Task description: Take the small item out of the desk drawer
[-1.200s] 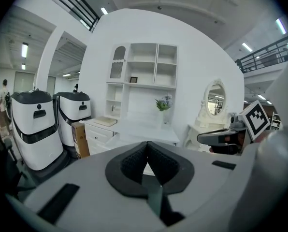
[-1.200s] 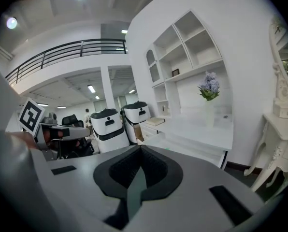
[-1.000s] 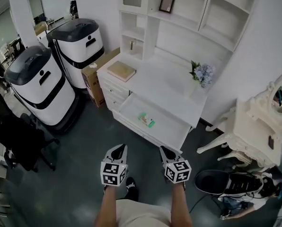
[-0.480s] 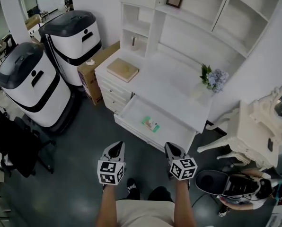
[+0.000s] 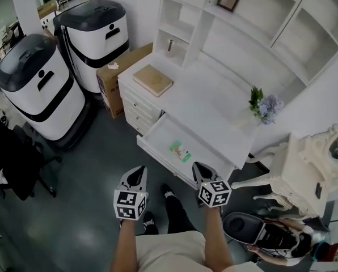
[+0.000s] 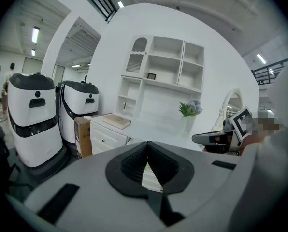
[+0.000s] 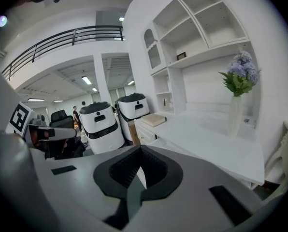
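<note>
The white desk (image 5: 214, 103) has its wide drawer (image 5: 157, 134) pulled out. In the drawer lies the small item (image 5: 180, 150), green and white. Both grippers are held over the grey floor just short of the drawer's front edge. My left gripper (image 5: 139, 169) points at the drawer's left part, my right gripper (image 5: 196, 166) at its right part. Each has its jaws together with nothing between them. Through the left gripper (image 6: 147, 146) a strip of the drawer shows. The right gripper (image 7: 140, 149) looks along the desk top.
Two white-and-black machines (image 5: 36, 84) (image 5: 95, 35) and a cardboard box (image 5: 121, 72) stand left of the desk. On the desk are a tan book (image 5: 153, 80) and a flower vase (image 5: 263, 107). A white dressing table (image 5: 313, 169) stands at the right, a black chair (image 5: 10, 157) at the left.
The view has moved toward the desk, so the drawer's front edge now lies closer to both grippers' tips. Both grippers stay shut and side by side.
</note>
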